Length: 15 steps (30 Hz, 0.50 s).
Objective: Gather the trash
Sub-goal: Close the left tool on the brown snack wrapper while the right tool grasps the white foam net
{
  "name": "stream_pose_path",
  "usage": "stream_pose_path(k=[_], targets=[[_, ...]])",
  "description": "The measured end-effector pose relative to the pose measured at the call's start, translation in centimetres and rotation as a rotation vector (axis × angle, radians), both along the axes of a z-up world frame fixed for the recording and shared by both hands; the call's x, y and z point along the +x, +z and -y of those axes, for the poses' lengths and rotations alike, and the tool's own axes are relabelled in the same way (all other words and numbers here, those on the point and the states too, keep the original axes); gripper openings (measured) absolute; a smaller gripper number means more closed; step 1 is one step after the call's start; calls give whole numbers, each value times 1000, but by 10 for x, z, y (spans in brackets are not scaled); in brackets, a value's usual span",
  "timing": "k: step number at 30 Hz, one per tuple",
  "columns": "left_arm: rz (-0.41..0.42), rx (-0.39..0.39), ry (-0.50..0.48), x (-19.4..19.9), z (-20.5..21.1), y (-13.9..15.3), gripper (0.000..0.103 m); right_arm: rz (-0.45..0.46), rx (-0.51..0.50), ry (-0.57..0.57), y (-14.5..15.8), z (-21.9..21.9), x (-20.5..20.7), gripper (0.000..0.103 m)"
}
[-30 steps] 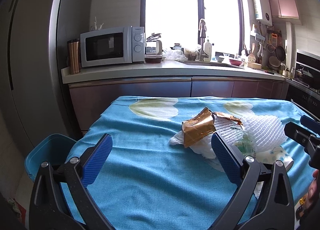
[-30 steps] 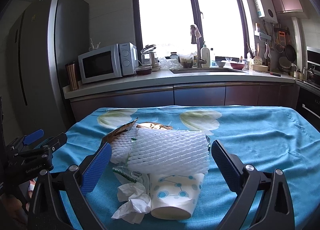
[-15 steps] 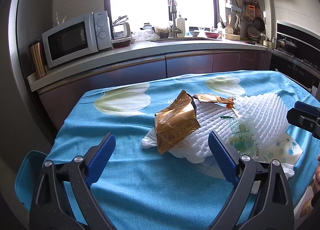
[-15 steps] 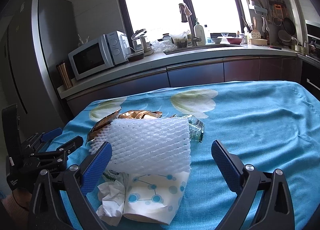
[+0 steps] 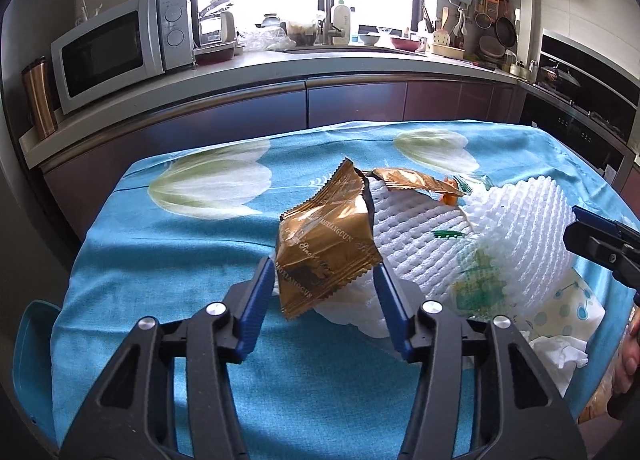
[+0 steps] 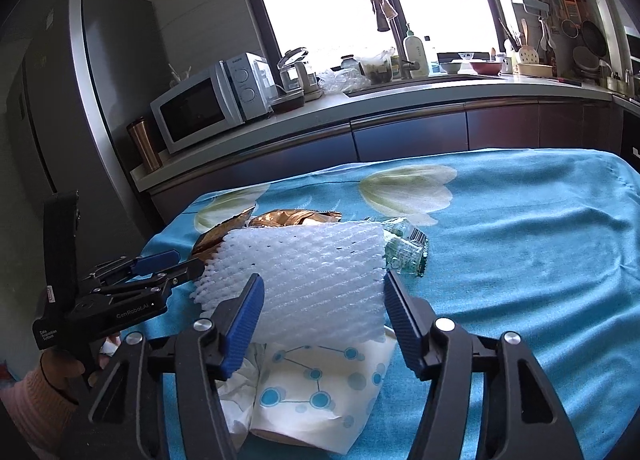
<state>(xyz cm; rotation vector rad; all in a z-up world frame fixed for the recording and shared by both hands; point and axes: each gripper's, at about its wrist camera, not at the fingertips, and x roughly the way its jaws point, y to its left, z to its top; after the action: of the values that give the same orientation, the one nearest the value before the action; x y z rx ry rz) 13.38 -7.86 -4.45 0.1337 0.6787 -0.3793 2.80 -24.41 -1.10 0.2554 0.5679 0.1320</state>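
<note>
A pile of trash lies on the blue tablecloth (image 5: 168, 260). A gold snack wrapper (image 5: 324, 248) leans on white foam netting (image 5: 424, 232). My left gripper (image 5: 322, 280) is open, its jaws either side of the wrapper's lower edge. In the right wrist view my right gripper (image 6: 322, 296) is open, its jaws either side of the near edge of a white foam net sleeve (image 6: 316, 276). Under the sleeve lie a flattened paper cup with blue dots (image 6: 320, 388) and a crumpled tissue (image 6: 240, 384). A green-printed clear wrapper (image 6: 404, 248) lies behind it.
A blue bin (image 5: 32, 364) stands off the table's left edge. The kitchen counter with a microwave (image 5: 120, 48) and sink runs behind the table. A fridge (image 6: 80, 100) stands at the far left. The right half of the tablecloth (image 6: 540, 260) holds no trash.
Both grippers have moved forward to the pile and narrowed their jaws. The left now brackets the gold wrapper, the right the foam sleeve.
</note>
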Motion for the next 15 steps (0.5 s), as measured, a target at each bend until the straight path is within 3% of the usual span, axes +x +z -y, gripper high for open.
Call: stream_pose_path(k=[7,10,15], targets=[[-5,-35,1,-5,-6,4,17,17,-15,12,3,0,-5,19],[-2,-42,5,-8,-10,5,11,27,-27,24,6,-3,-7,11],[-2,-63,24,-11,-18,7,8,47,-34,48,12,-8,-11,8]])
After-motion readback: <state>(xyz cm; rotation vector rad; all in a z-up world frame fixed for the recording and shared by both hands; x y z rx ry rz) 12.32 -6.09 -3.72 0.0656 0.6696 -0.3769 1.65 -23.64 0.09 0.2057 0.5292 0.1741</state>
